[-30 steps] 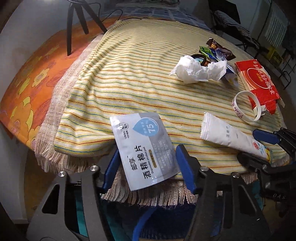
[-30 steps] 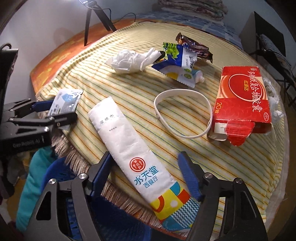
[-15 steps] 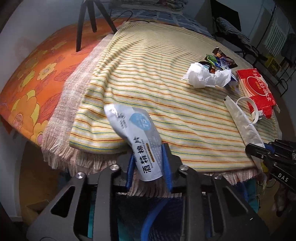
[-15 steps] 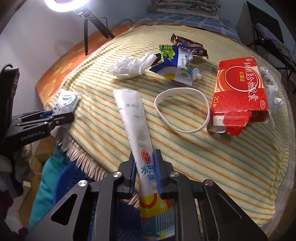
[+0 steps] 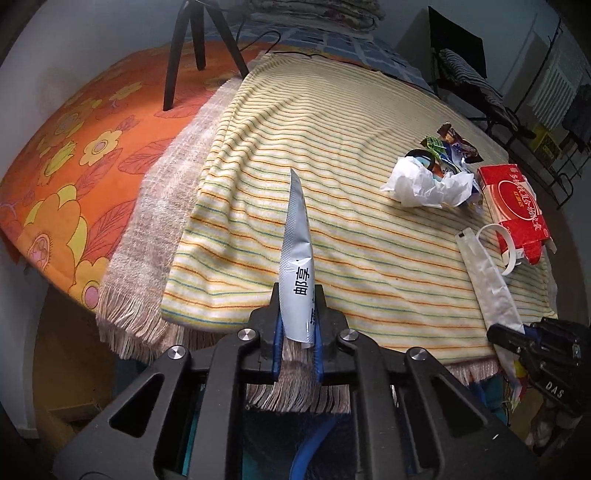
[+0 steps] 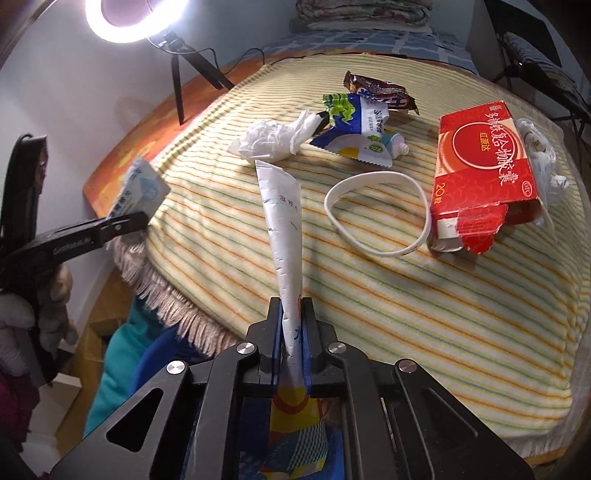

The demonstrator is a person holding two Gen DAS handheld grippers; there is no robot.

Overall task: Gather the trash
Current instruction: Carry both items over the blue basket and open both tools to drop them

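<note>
My left gripper (image 5: 297, 314) is shut on a grey-blue alcohol-wipe sachet (image 5: 297, 254), held edge-up above the bed's near edge; it also shows in the right wrist view (image 6: 138, 192). My right gripper (image 6: 291, 325) is shut on a long white wet-wipe packet (image 6: 282, 225), lifted and pointing away; it also shows in the left wrist view (image 5: 487, 280). On the striped blanket (image 6: 406, 295) lie a crumpled tissue (image 6: 275, 142), a blue-green wrapper (image 6: 354, 125), a brown wrapper (image 6: 380, 92), a white ring band (image 6: 376, 214) and a torn red box (image 6: 480, 173).
A ring light on a tripod (image 6: 129, 14) stands at the far left of the bed. An orange flowered cover (image 5: 66, 158) lies left of the blanket. A blue and teal container (image 6: 147, 369) sits below the fringed edge. Chairs (image 5: 465, 62) stand behind.
Both grippers have closed on their packets and lifted them off the blanket's edge. The sachet and the long packet now stand on edge between the jaws, and both grippers have drawn back.
</note>
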